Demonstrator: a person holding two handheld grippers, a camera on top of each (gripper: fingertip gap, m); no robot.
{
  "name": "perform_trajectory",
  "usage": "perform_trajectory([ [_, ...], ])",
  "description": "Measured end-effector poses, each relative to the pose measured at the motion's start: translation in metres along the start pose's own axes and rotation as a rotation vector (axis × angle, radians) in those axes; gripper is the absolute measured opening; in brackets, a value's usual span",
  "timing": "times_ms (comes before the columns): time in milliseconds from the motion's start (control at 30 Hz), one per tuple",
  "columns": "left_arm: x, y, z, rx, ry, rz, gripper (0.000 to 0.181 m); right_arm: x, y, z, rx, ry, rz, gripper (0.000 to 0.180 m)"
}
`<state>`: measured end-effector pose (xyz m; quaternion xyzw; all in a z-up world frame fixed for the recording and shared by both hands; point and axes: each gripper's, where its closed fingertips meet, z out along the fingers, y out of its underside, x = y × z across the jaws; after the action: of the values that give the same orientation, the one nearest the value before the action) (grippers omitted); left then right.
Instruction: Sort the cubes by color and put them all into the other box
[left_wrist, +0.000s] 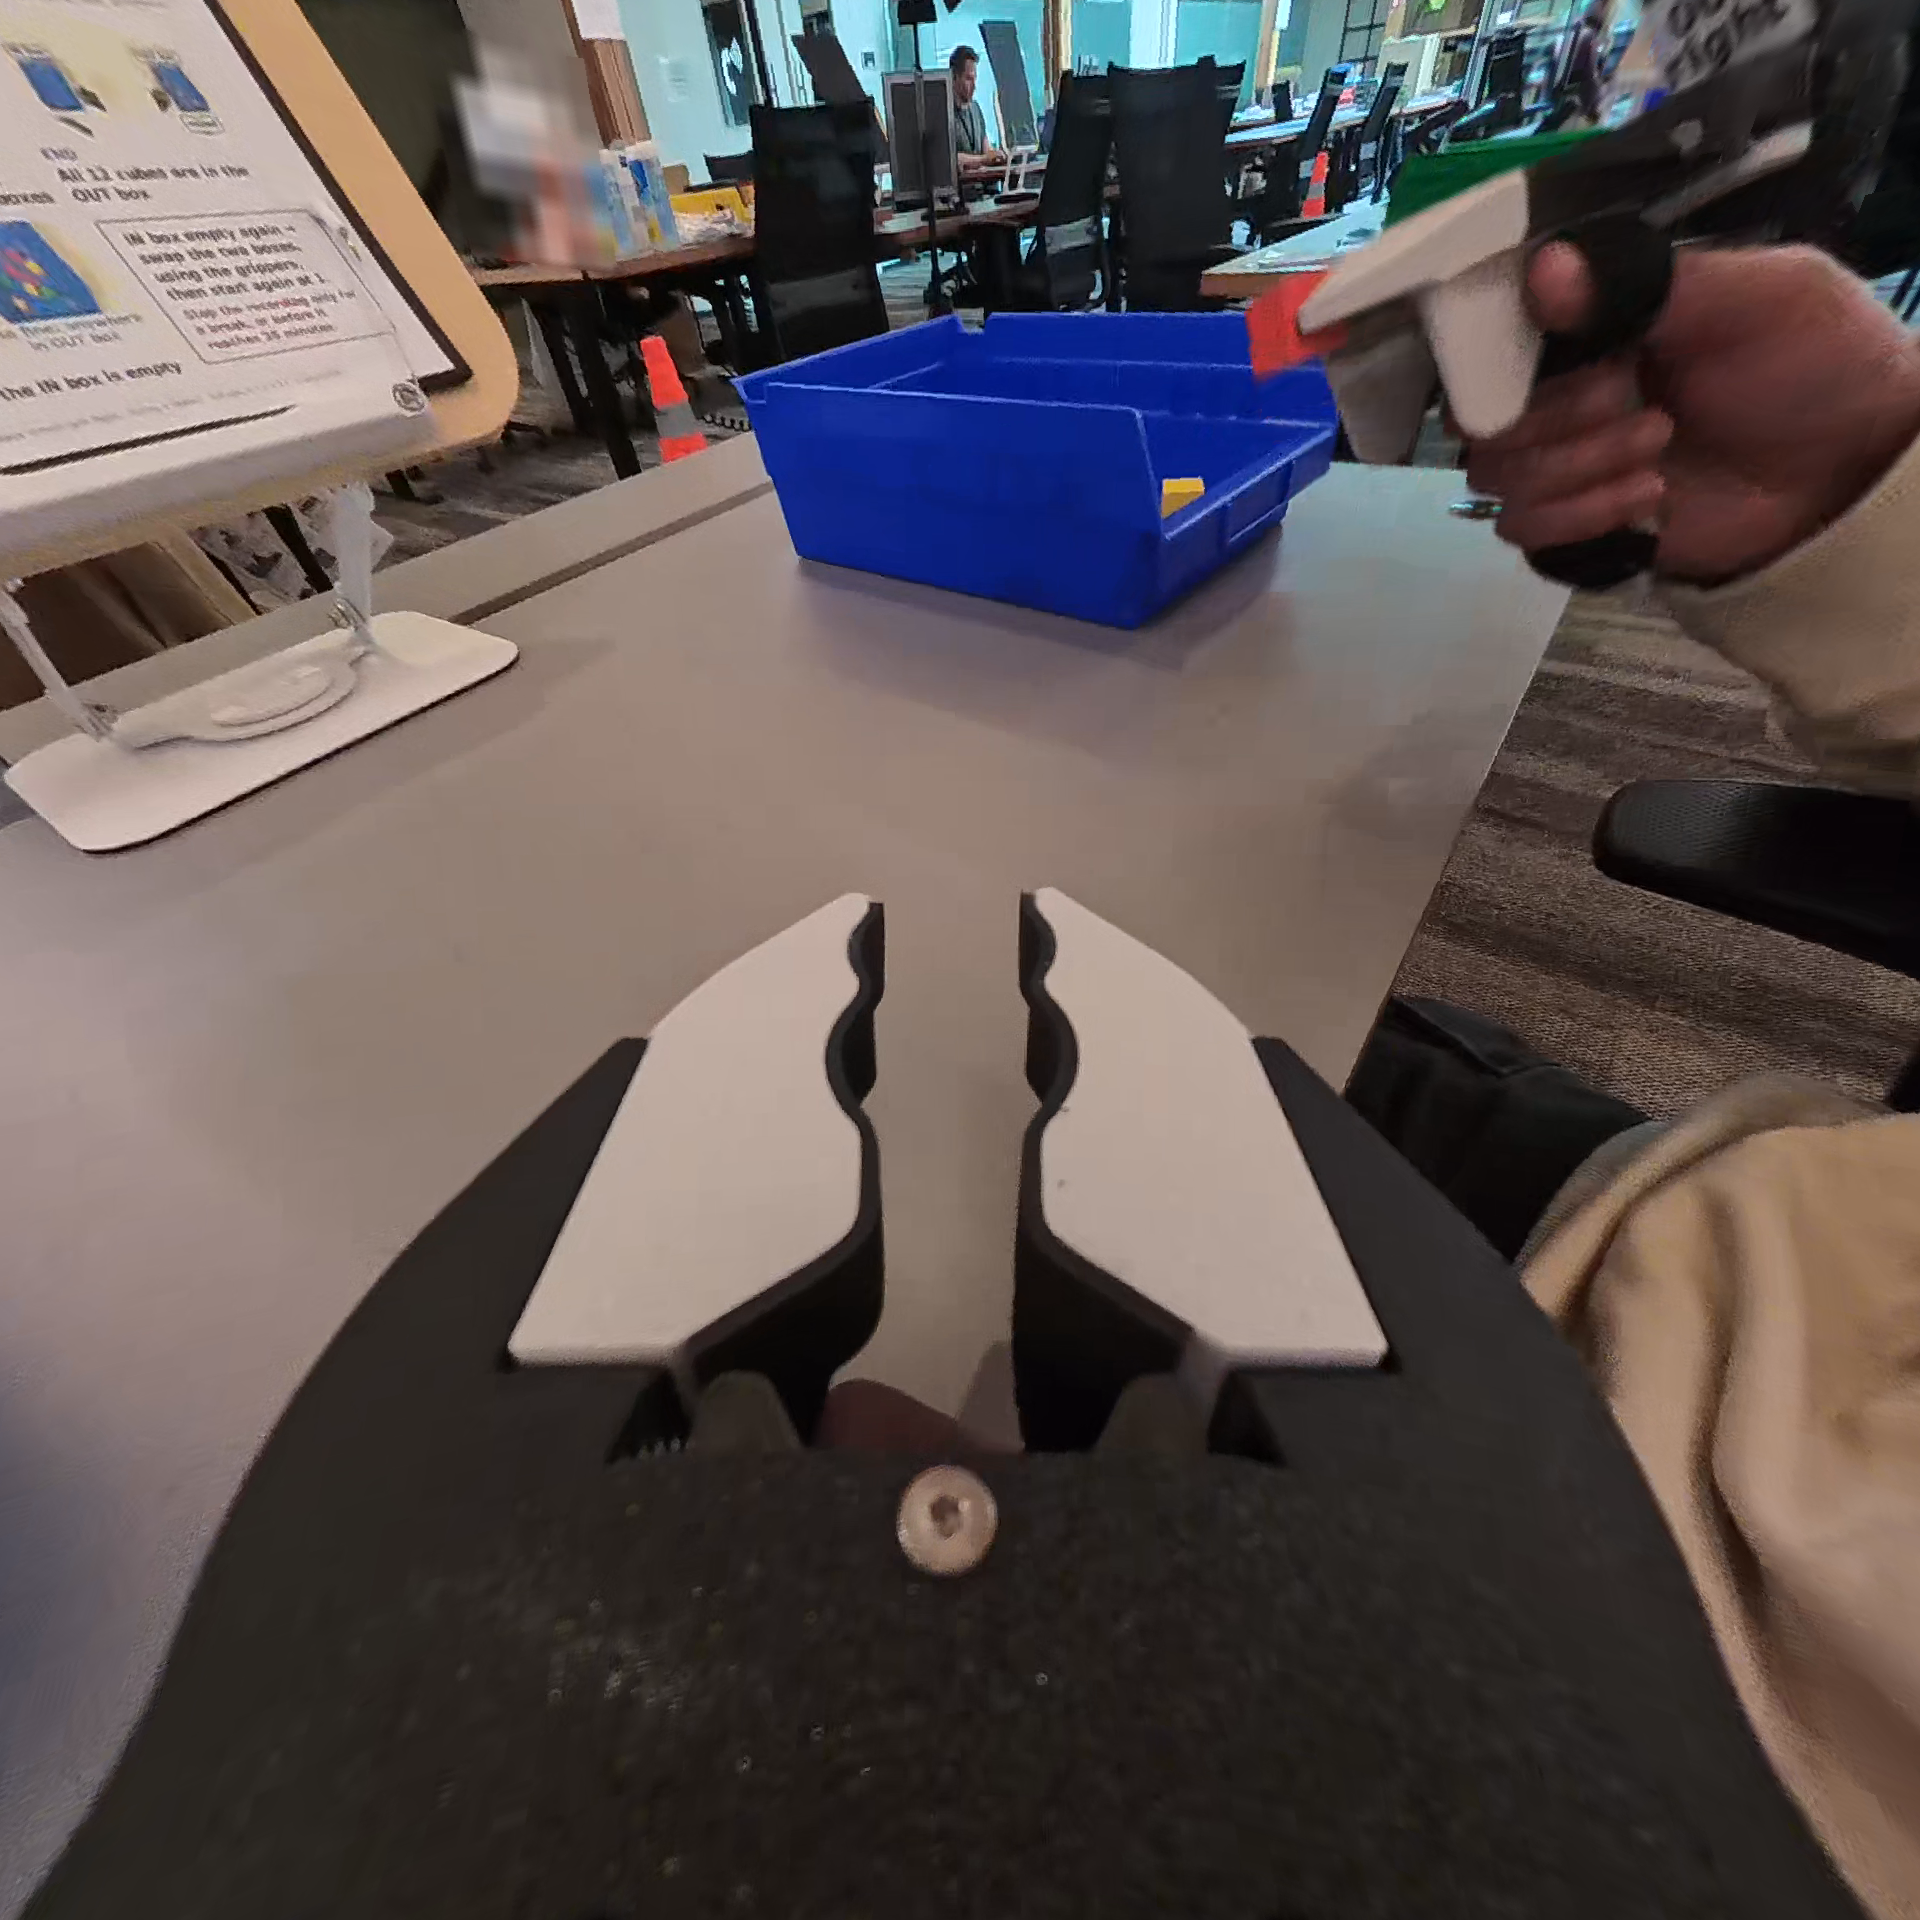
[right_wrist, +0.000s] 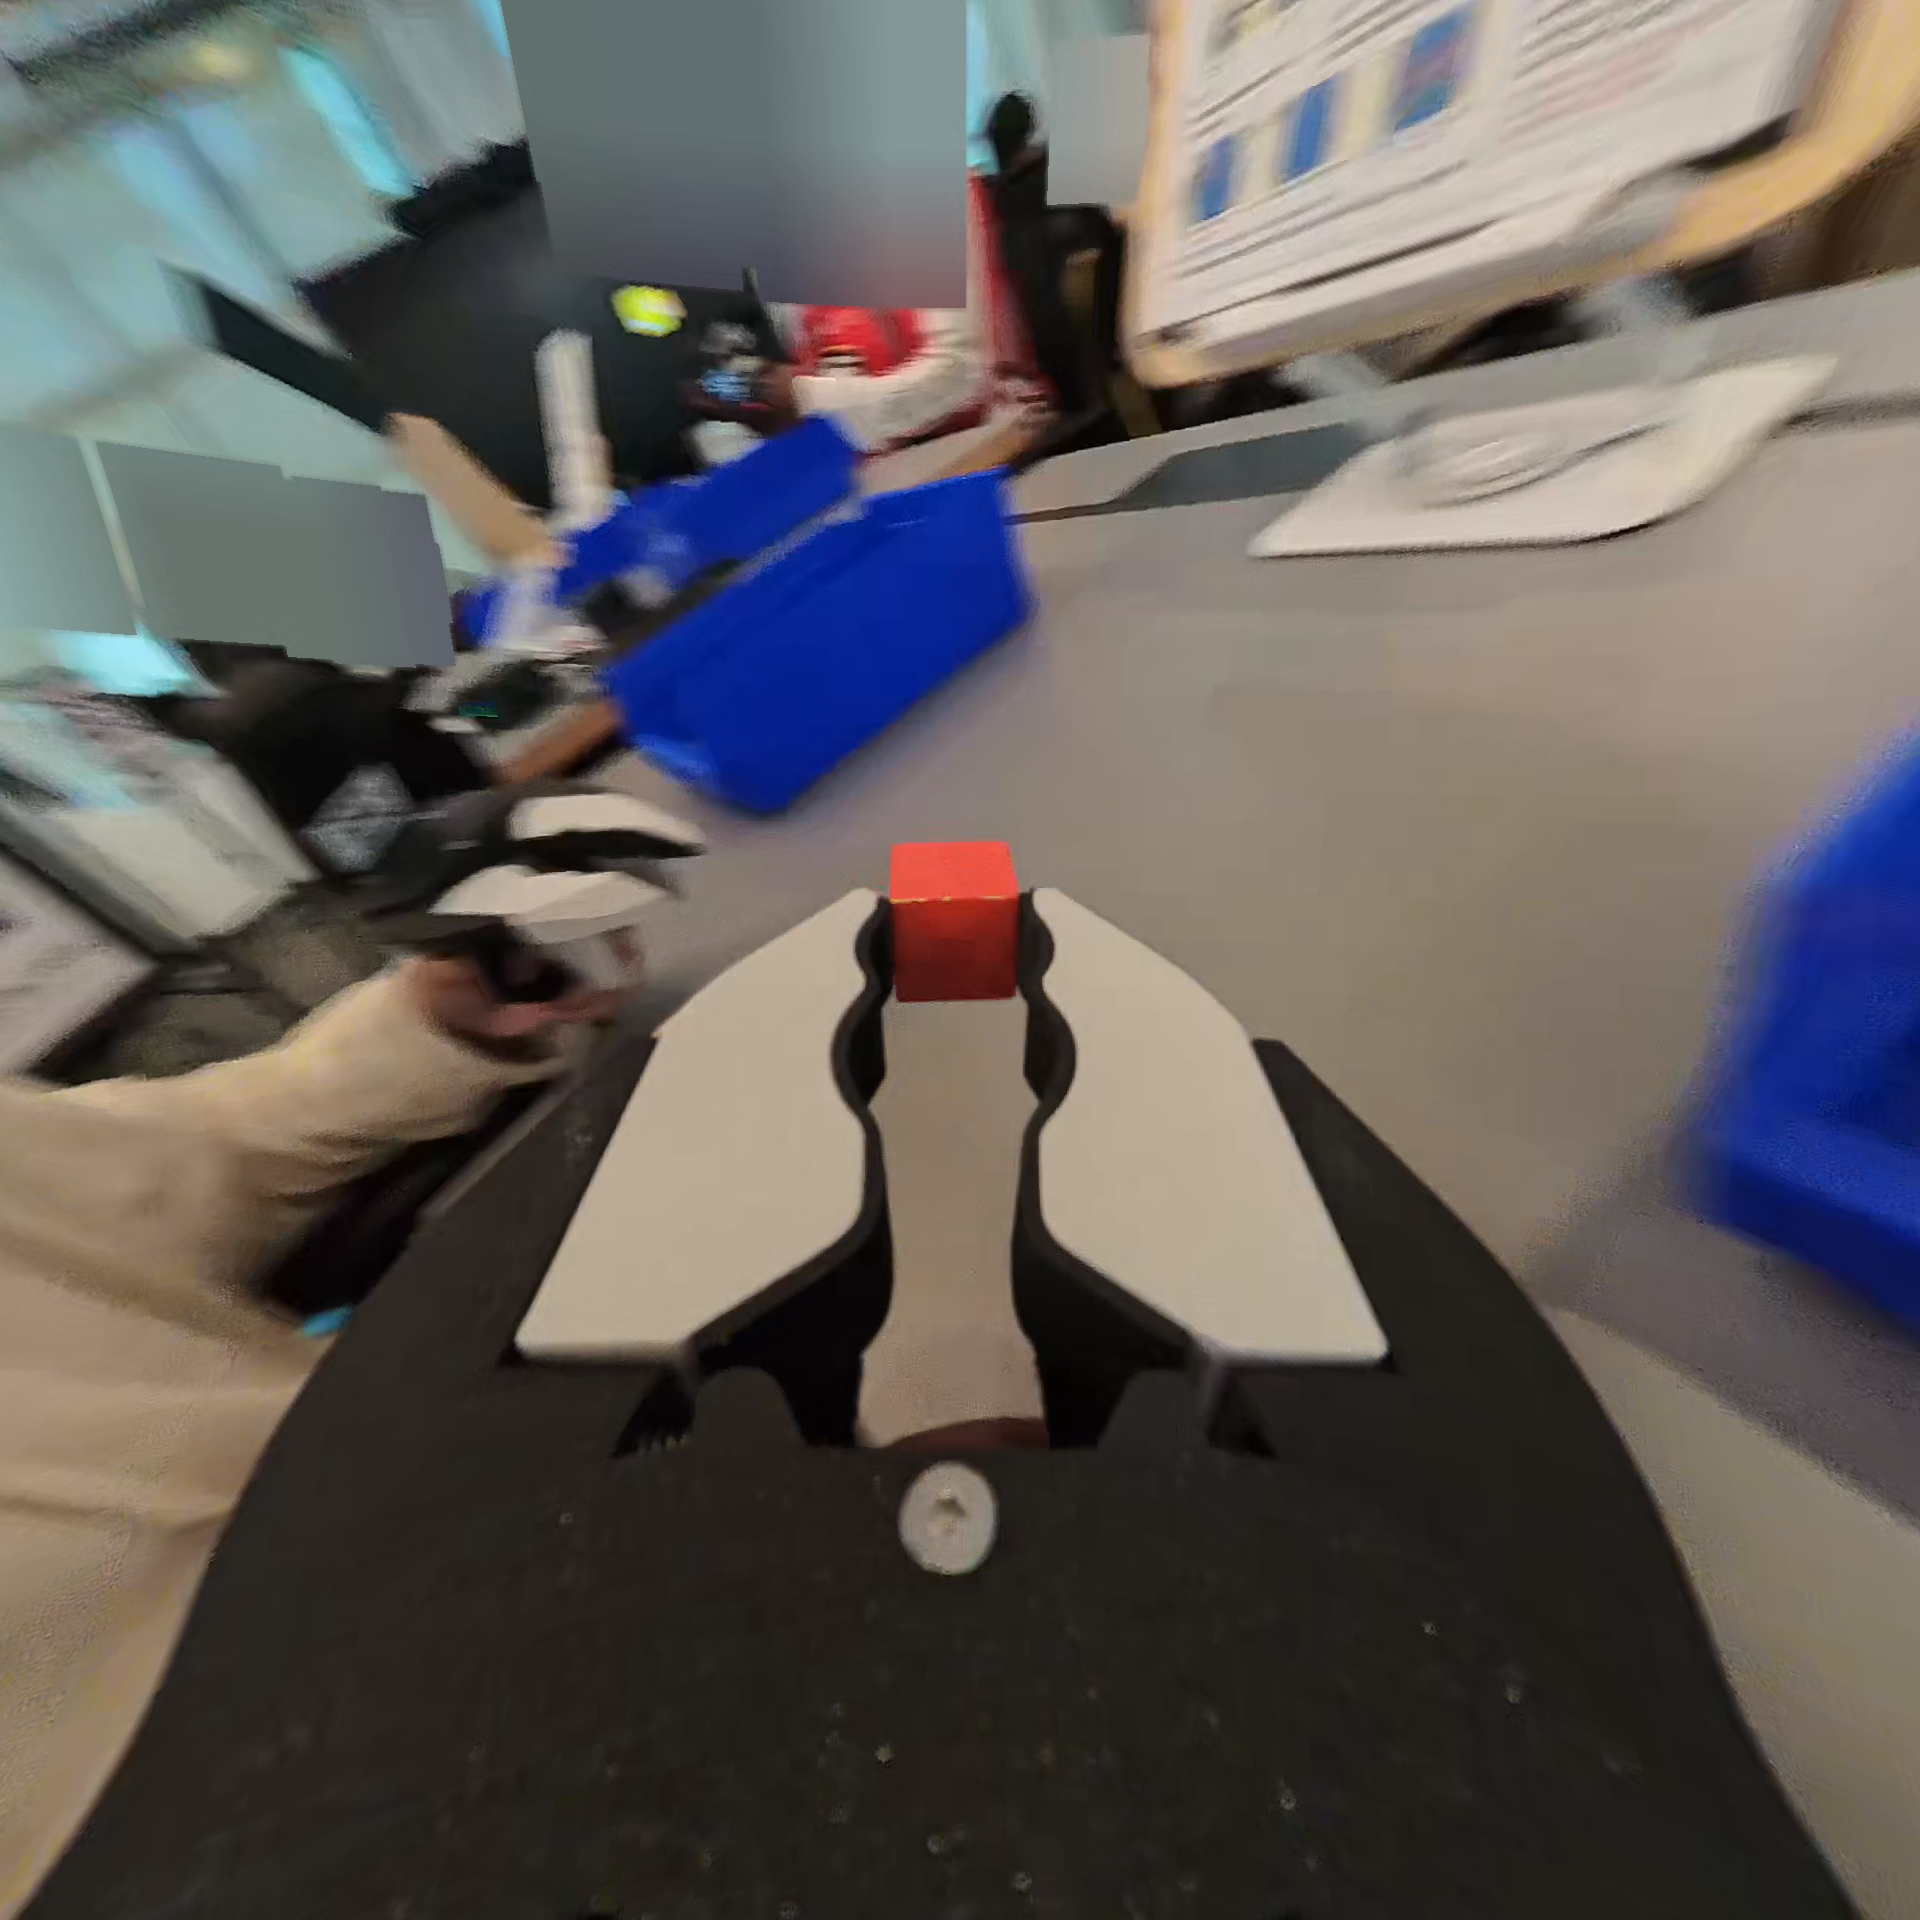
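Observation:
My right gripper (right_wrist: 953, 906) is shut on a red cube (right_wrist: 953, 940), held at the fingertips above the grey table (right_wrist: 1299, 831). In the left wrist view the right gripper (left_wrist: 1311, 335) holds the red cube (left_wrist: 1280, 330) in the air over the right rim of a blue box (left_wrist: 997, 488). A yellow cube (left_wrist: 1182, 495) lies in that box's near right corner. My left gripper (left_wrist: 951, 920) is open and empty, low over the table (left_wrist: 727, 790), well short of the box. The right wrist view shows one blue box (right_wrist: 831, 655) far left, a second blue box (right_wrist: 1829, 1049) at the right edge, and the left gripper (right_wrist: 613, 868).
A white stand with an instruction sheet (left_wrist: 197, 270) sits at the table's back left, with its base plate (left_wrist: 260, 727) on the surface. The table's right edge (left_wrist: 1475, 831) drops to carpet, with a black chair arm (left_wrist: 1766, 862) beside it. Desks, chairs and orange cones lie beyond. One gripper's finger ends stand about 20 centimetres off the other's.

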<state>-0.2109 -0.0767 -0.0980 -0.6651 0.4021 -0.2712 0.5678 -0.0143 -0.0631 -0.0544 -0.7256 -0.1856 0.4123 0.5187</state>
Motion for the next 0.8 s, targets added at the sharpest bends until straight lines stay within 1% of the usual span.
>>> perform_trajectory([
  [100,0.0,0.004,0.004,-0.022,0.001,0.003,0.025,0.072,-0.043,-0.042,0.014,0.344,-0.121,0.022],
  [167,0.002,0.007,0.005,-0.029,0.011,0.007,0.025,0.127,-0.061,-0.065,-0.08,0.524,-0.164,0.022],
  [233,0.003,0.013,0.007,-0.061,0.008,0.039,0.025,0.184,-0.064,-0.08,-0.27,0.673,-0.152,0.022],
  [300,0.001,0.017,0.009,-0.088,-0.025,0.099,0.025,0.23,-0.053,-0.085,-0.505,0.755,-0.103,0.023],
  [367,0.005,0.017,0.008,-0.097,-0.035,0.138,0.026,0.261,-0.041,-0.085,-0.718,0.804,-0.073,0.023],
  [467,0.012,0.013,0.006,-0.078,-0.014,0.132,0.026,0.292,-0.013,-0.087,-1.025,0.857,0.003,0.023],
  [533,0.012,0.013,0.005,-0.081,-0.014,0.13,0.027,0.305,0.003,-0.095,-1.197,0.91,0.033,0.023],
  [567,0.011,0.014,0.004,-0.085,-0.02,0.133,0.027,0.307,0.01,-0.095,-1.25,0.904,0.039,0.023],
  [633,0.008,0.015,0.001,-0.09,-0.032,0.135,0.027,0.307,0.019,-0.093,-1.309,0.884,0.071,0.023],
  [700,0.005,0.015,-0.002,-0.092,-0.04,0.119,0.027,0.309,0.021,-0.093,-1.325,0.885,0.075,0.025],
  [767,0.0,0.016,-0.004,-0.105,-0.045,0.08,0.027,0.307,0.014,-0.093,-1.29,0.898,0.045,0.04],
  [800,-0.004,0.016,-0.005,-0.115,-0.055,0.049,0.027,0.302,0.006,-0.095,-1.252,0.913,0.018,0.044],
])
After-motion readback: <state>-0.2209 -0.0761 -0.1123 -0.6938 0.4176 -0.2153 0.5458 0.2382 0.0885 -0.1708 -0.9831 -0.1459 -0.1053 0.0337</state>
